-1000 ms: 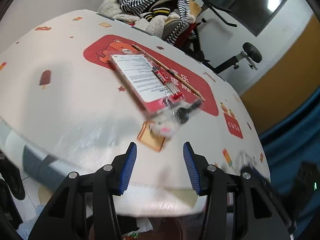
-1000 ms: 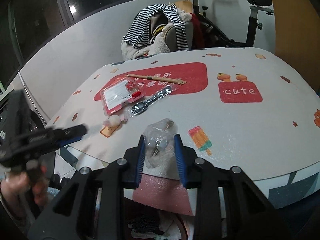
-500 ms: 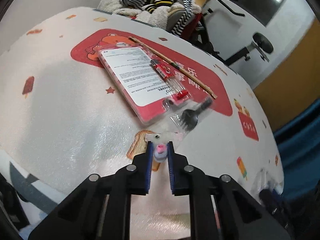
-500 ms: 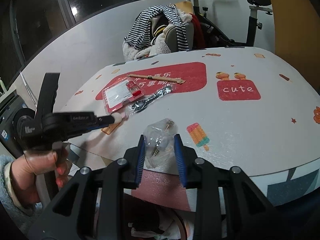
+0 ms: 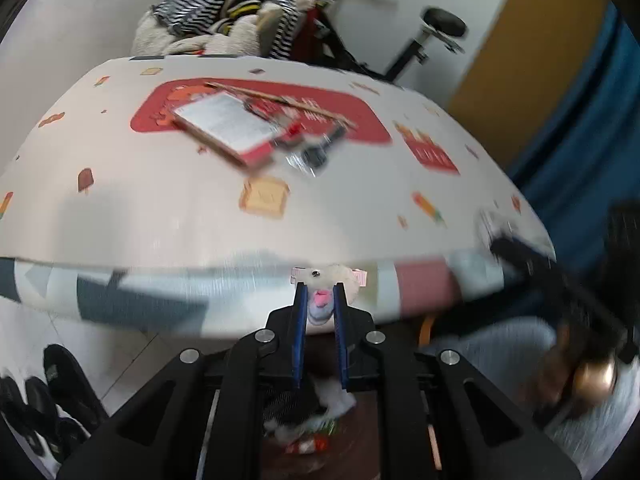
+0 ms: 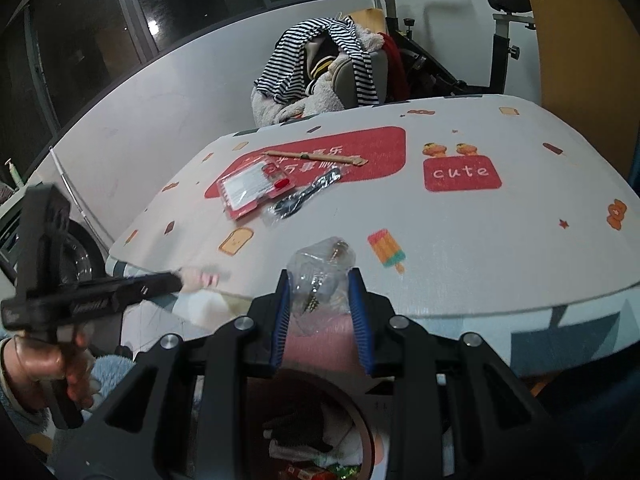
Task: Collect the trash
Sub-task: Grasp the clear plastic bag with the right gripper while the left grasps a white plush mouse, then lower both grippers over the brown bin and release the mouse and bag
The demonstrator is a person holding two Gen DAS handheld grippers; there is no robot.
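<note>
— Left hand-held gripper (image 5: 320,300): what was it doing?

— Its blue pads were clenched on a small crumpled wad of whitish tissue with a pink spot (image 5: 325,285), held off the near edge of the tabletop (image 5: 160,200), above a round trash bin (image 6: 320,440) with wrappers inside.

— And the right hand-held gripper (image 6: 321,300)?

— It was grasping a crinkled clear plastic bag with small metal screws inside (image 6: 320,272), at the tabletop's front edge, also above the bin.

— What remained on the tabletop, counted?

— Three pieces, clustered on the red printed panel of the white patterned cover: one red-and-white flat blister card (image 6: 250,188), one black plastic fork in a clear sleeve (image 6: 302,200) just beside it, and one pair of chopsticks in a brown paper sleeve (image 6: 316,157) behind them.

— Anything else?

— One chair heaped with striped clothing (image 6: 324,64) beyond the far side, and one exercise bike (image 6: 500,40). The left view was blurred.
</note>
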